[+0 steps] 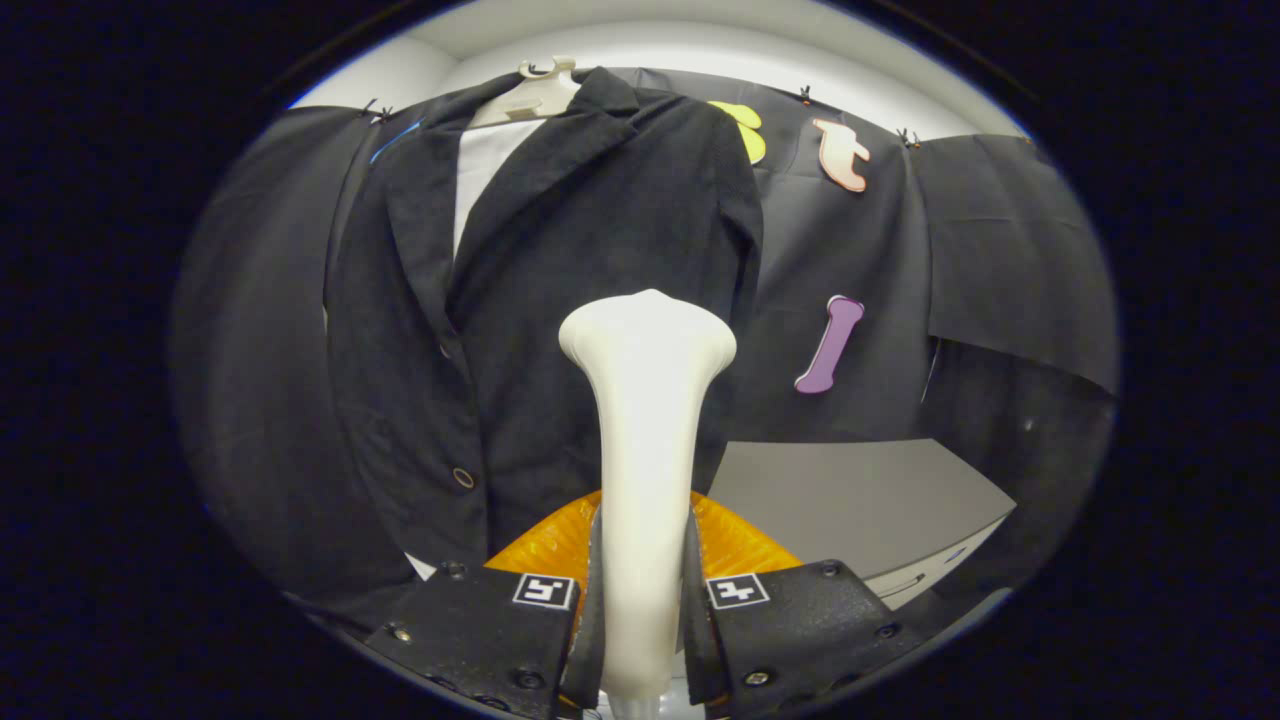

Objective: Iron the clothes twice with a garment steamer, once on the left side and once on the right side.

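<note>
A dark jacket hangs on a pale hanger in front of the booth's wall, with a white lining showing at its collar. My gripper is shut on the handle of a white garment steamer, which stands upright between the fingers. The steamer's flared head is raised in front of the jacket's right front panel, at about mid-chest height. Whether the head touches the cloth I cannot tell. A button shows low on the jacket's front edge, left of the steamer.
An orange ribbed thing lies just beyond the fingers, behind the steamer's handle. A grey cabinet top with a drawer front stands to the right, below the wall cloth.
</note>
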{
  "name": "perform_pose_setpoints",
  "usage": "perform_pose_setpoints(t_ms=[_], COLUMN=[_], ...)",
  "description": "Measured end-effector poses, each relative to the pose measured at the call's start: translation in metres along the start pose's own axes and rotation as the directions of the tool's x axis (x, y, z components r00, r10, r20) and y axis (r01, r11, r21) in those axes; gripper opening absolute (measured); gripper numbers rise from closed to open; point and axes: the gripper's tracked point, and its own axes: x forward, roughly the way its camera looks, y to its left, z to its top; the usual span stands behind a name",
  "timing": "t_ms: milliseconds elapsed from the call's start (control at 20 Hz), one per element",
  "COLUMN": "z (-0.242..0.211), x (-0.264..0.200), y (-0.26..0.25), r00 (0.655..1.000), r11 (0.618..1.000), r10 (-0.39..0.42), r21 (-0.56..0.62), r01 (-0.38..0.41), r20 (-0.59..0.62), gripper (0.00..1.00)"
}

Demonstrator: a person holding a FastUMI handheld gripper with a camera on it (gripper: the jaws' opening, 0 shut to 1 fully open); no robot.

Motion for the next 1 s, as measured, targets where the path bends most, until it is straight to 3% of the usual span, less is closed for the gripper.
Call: perform_pose_setpoints(t_ms=[1000], z=[-0.11], x=[0.026], y=[0.001], r00=[0.984], r11=[0.999], r10=[-0.015], r21=[0.026], r01=[0.02], r20=[-0.176], gripper=[0.35])
